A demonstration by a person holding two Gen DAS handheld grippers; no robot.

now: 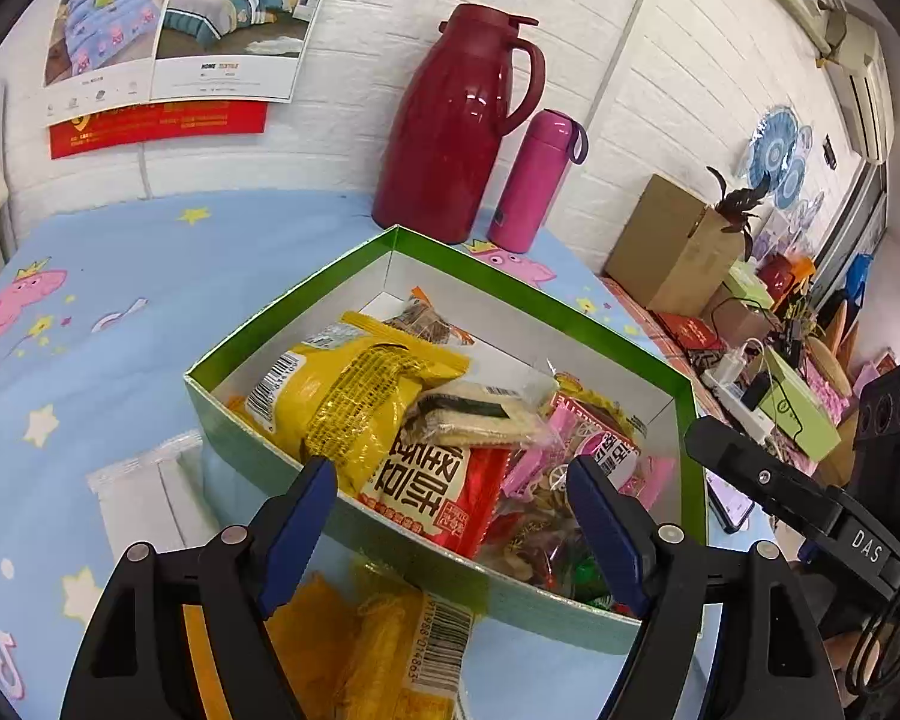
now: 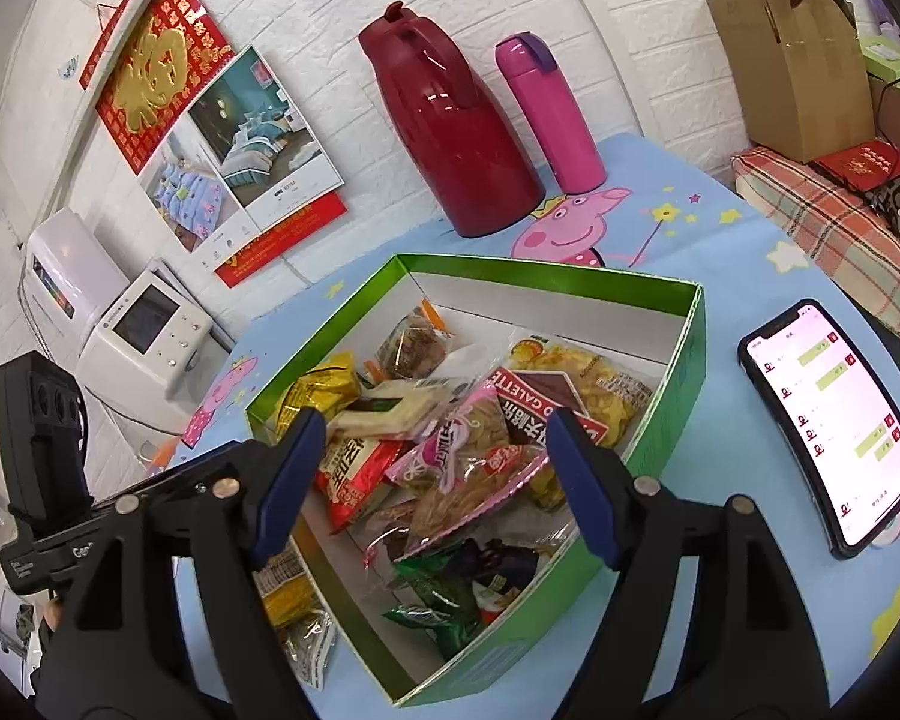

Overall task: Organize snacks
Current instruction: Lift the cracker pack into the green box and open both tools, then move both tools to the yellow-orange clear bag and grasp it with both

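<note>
- The right gripper [image 2: 435,438] hung over the green box [image 2: 678,384], its jaws wide apart and empty.
- Snack packets [image 2: 462,450] filled the box.
- A phone [image 2: 834,426] lay at three o'clock, screen lit.
- A red jug [image 2: 450,132] stood at twelve o'clock.

Green open box [image 2: 678,384] on blue cloth, heaped with mixed snack packets [image 2: 450,438]; yellow packet [image 1: 384,648] outside.
</note>
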